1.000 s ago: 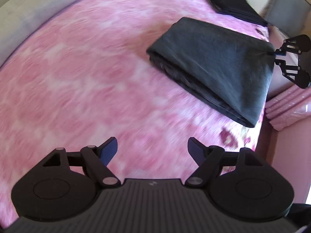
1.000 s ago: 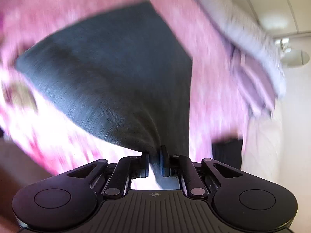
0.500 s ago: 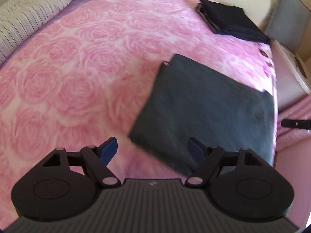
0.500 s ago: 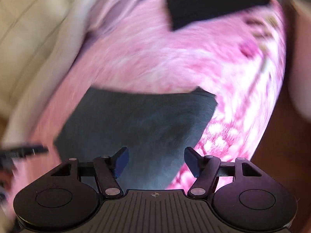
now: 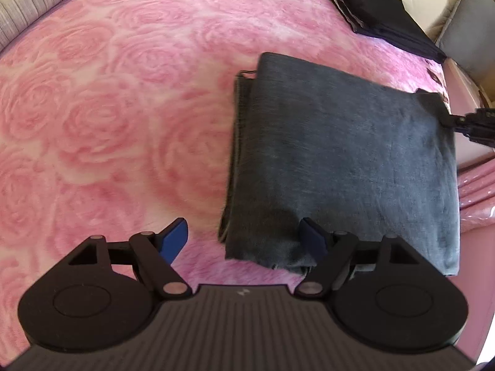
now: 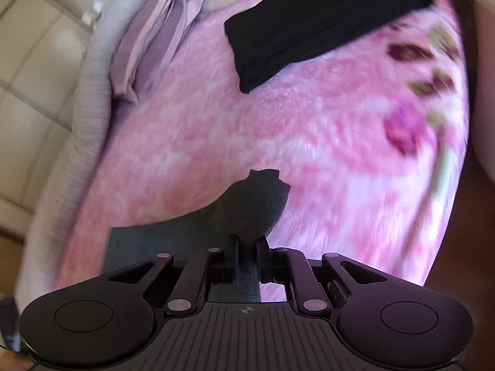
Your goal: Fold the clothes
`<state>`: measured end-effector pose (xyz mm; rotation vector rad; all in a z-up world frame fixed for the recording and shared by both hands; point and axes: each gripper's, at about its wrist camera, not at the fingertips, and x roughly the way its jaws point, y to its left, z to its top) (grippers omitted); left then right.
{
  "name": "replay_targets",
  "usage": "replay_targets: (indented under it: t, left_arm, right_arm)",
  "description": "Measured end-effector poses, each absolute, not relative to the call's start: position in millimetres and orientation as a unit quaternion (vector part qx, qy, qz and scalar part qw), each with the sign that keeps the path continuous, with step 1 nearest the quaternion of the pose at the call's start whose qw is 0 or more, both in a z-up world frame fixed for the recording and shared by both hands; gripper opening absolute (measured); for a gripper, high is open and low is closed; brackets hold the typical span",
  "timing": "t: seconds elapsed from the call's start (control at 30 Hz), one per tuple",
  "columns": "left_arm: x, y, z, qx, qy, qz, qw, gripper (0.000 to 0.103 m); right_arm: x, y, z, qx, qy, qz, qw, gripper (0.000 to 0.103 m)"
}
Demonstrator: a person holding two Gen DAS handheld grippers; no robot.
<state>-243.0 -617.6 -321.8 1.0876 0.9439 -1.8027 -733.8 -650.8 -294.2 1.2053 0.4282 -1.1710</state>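
- grey folded garment [image 5: 340, 160] lies flat on the pink rose bedspread [image 5: 123, 108], several layers stacked, edges roughly squared, toward the bed's right edge
- judged soft, light, limp; layers likely to slide apart if lifted by one ply, so take hold at corners through the whole stack
- right hand-held gripper [image 6: 247, 249] has its jaws nearly closed, pinching a puckered corner of the garment; in the left wrist view it [image 5: 470, 123] shows at the garment's far right corner
- left hand-held gripper [image 5: 244, 238] is spread wide, holding nothing; its right finger is over the near edge of the garment, the left finger over bare bedspread, straddling the near left corner
- can't tell if the left fingers touch the fabric
- left looks poised to close on that near corner
- black folded pile [image 5: 380, 18] sits well apart, farther up the bed
- grey striped pillow [image 5: 37, 3] at the bed's far left edge
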Motion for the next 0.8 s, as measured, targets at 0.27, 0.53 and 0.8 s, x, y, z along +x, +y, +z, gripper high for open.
replay_targets:
  t: [0.27,0.53,0.8]
  left_arm:
    - [-252,-593,-300,0.467,0.26,-0.741,0.407,0.076]
    - [-251,-520,-290,0.51,-0.001,-0.792,0.337,0.079]
    - [-265,-468,-319,0.514,-0.172,-0.805,0.241,0.088]
  right_arm:
    - [-646,-534,-246,0.23,0.369,-0.506,0.745,0.041]
    - [-532,-394,-302,0.012,0.512,-0.375,0.773,0.049]
    - [-486,-407,-380,-0.148,0.586,-0.357,0.712,0.076]
